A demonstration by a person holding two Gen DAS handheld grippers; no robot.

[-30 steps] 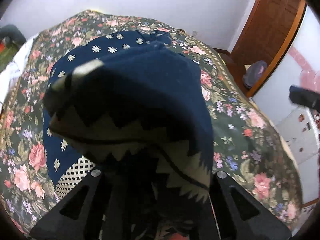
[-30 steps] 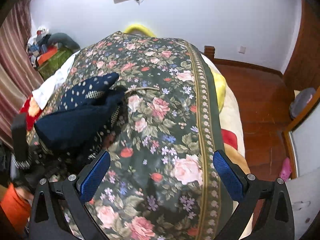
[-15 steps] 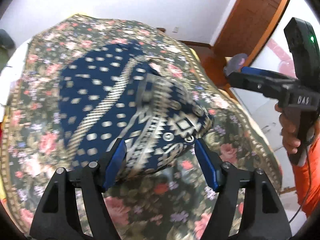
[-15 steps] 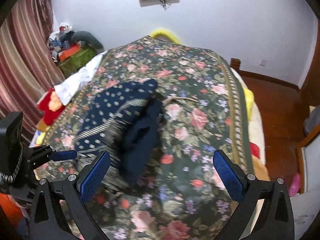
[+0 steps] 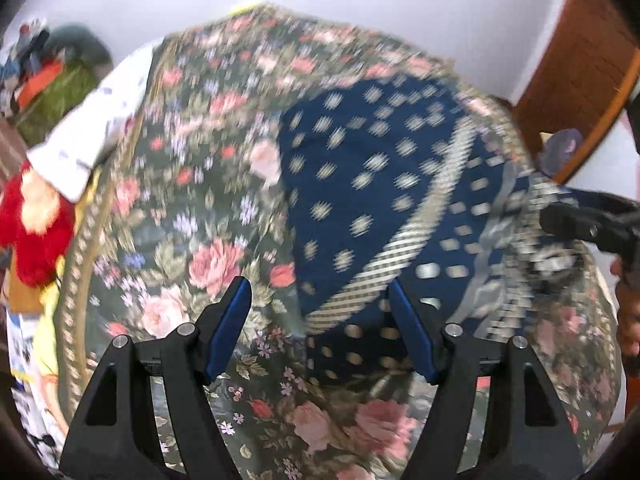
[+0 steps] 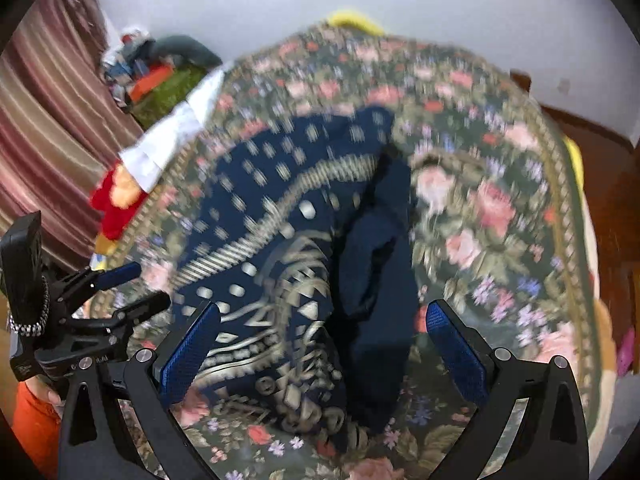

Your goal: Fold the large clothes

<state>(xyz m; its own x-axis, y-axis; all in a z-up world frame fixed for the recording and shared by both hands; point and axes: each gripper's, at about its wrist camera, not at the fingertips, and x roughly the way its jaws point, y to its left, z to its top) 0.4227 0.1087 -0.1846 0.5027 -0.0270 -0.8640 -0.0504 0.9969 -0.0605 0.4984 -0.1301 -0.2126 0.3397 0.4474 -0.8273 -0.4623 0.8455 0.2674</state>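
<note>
- A dark navy garment patterned with cream dots and woven bands (image 5: 372, 184) is being shown spread on the bed, over a dark green floral bedspread with pink roses and a gold border (image 5: 192, 208).
- In the left wrist view, the garment is lying right of centre on the bedspread, its near edge between the blue-padded fingers (image 5: 230, 328).
- The left gripper (image 5: 322, 330) is being held with its jaws spread wide; nothing is being gripped between them.
- In the right wrist view, the garment (image 6: 280, 216) is being seen partly doubled over, a plain navy fold (image 6: 376, 300) lying along its right side.
- The right gripper (image 6: 322, 354) is likewise being held wide apart, above the garment's near, band-patterned end, with no cloth pinched.
- The left gripper (image 6: 116, 288) is also being caught at the left edge of the right wrist view, near the garment's left border; part of the right gripper (image 5: 592, 224) is showing at the right edge of the left wrist view.
- Both views are being smeared by motion blur, so fine pattern detail cannot be told.
- A white cloth (image 5: 84, 140) and a red plush toy (image 5: 32, 220) are lying at the bed's left side.
- A striped reddish curtain (image 6: 52, 120) is hanging at far left, and a brown wooden door (image 5: 580, 60) is standing at far right.
</note>
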